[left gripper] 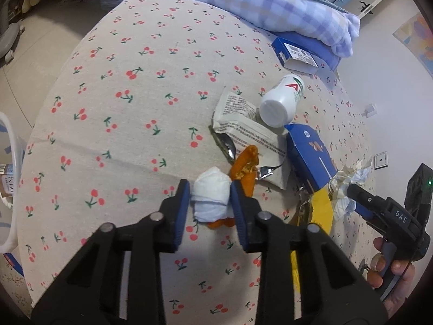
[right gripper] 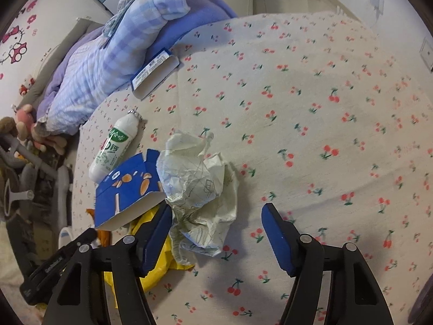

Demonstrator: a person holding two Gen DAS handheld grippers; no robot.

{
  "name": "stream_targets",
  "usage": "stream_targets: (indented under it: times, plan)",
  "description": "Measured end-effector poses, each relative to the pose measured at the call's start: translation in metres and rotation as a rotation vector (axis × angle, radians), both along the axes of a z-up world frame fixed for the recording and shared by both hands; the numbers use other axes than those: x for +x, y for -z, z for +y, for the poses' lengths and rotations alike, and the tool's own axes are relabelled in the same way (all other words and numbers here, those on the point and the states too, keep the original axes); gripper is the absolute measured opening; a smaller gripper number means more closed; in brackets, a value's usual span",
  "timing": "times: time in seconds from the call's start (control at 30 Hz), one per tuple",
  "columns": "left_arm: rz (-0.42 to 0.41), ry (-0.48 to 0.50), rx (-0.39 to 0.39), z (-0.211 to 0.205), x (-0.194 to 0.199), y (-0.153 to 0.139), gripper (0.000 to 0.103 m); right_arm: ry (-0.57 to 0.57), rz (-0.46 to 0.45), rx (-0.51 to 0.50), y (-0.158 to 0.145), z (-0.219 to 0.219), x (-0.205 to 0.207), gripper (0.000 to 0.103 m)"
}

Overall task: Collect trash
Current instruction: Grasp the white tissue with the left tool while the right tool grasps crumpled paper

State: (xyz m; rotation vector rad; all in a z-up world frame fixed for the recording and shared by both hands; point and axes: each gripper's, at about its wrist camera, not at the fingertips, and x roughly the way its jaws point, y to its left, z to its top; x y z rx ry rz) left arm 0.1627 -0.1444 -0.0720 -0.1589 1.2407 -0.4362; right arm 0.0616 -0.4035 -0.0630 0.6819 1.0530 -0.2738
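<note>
The left gripper point(left gripper: 210, 203) pinches a wad of white tissue point(left gripper: 211, 197) at lower centre of its view, just above the cherry-print bedsheet point(left gripper: 121, 86). The right gripper point(right gripper: 216, 233) is spread wide, with crumpled paper point(right gripper: 200, 189) lying between its fingers but not yet clamped. Most of the trash is still on the bed: orange peel point(left gripper: 245, 168), a printed foil wrapper point(left gripper: 249, 127), a white milk bottle point(left gripper: 281, 100), a blue carton point(left gripper: 311, 157), a yellow wrapper point(left gripper: 322, 208) and a second blue box point(left gripper: 300, 54) near the checked quilt point(left gripper: 284, 8) at upper right. A white bin's rim point(left gripper: 10, 135) shows at the left edge. Collection looks barely begun.
</note>
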Motion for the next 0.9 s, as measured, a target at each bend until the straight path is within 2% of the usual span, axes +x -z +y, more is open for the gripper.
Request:
stream_targets:
  times: [0.07, 0.1, 0.17, 0.27, 0.9]
  plan:
    - [-0.021, 0.007, 0.017, -0.003, -0.003, -0.002, 0.026, -0.007, -0.001, 0.030, 0.004, 0.001, 0.002, 0.059]
    - [-0.026, 0.008, 0.020, -0.003, -0.002, -0.003, 0.024, -0.011, -0.003, 0.046, 0.006, 0.002, 0.003, 0.051]
    - [-0.035, 0.005, 0.019, -0.003, -0.003, -0.004, 0.022, -0.026, -0.011, 0.069, 0.006, 0.004, 0.004, 0.041]
    - [-0.050, 0.008, 0.018, -0.001, -0.006, -0.009, 0.021, -0.051, -0.020, 0.026, -0.002, 0.010, 0.003, 0.030]
    - [-0.156, -0.008, 0.018, 0.036, -0.035, -0.052, 0.021, -0.080, -0.120, -0.037, -0.053, 0.024, -0.035, 0.027]
